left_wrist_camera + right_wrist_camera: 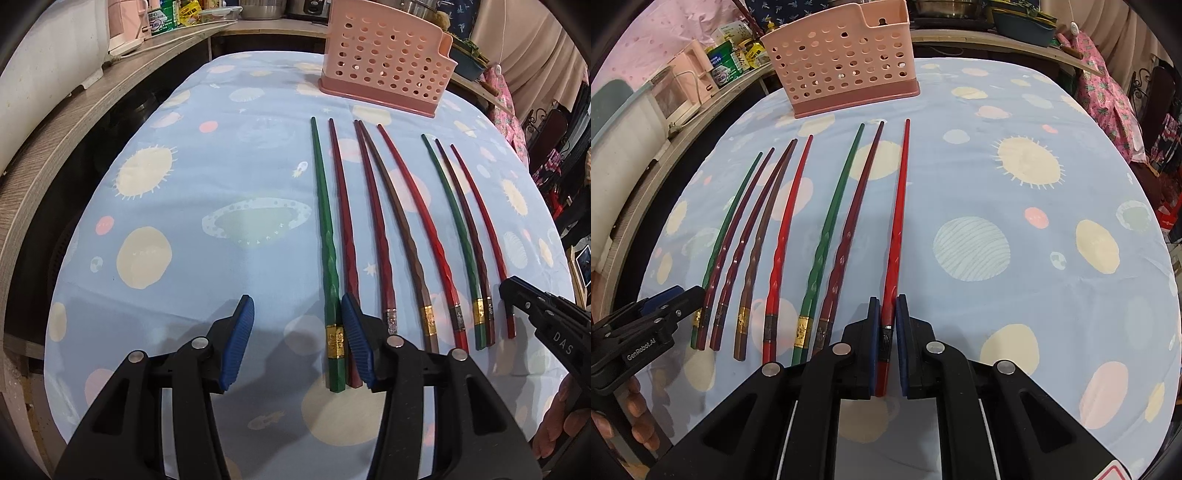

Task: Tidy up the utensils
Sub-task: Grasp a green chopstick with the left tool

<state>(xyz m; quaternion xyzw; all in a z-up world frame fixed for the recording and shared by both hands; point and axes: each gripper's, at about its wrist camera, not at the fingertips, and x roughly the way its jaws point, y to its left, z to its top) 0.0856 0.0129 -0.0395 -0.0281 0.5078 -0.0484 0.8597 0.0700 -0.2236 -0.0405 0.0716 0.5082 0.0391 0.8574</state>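
Note:
Several chopsticks, green, dark red, brown and bright red, lie side by side on the blue planet-print cloth [207,155]. A pink perforated holder [384,62] [842,66] stands upright beyond their tips. My left gripper [297,299] is open at the left end of the row. The green chopstick's [325,221] gold-banded handle sits just inside the gripper's right pad [354,332], and no pad presses on it. My right gripper [888,306] is shut on the handle of the bright red chopstick [899,221] at the right end of the row. The right gripper [517,291] and left gripper [683,299] show in each other's views.
A wooden counter [92,122] with bottles and a white appliance curves along the table's left side. Pots and a blue dish [1023,22] stand on the shelf behind the holder. Clothes [1108,92] hang at the right. Bare cloth [1015,258] spreads to the right of the chopsticks.

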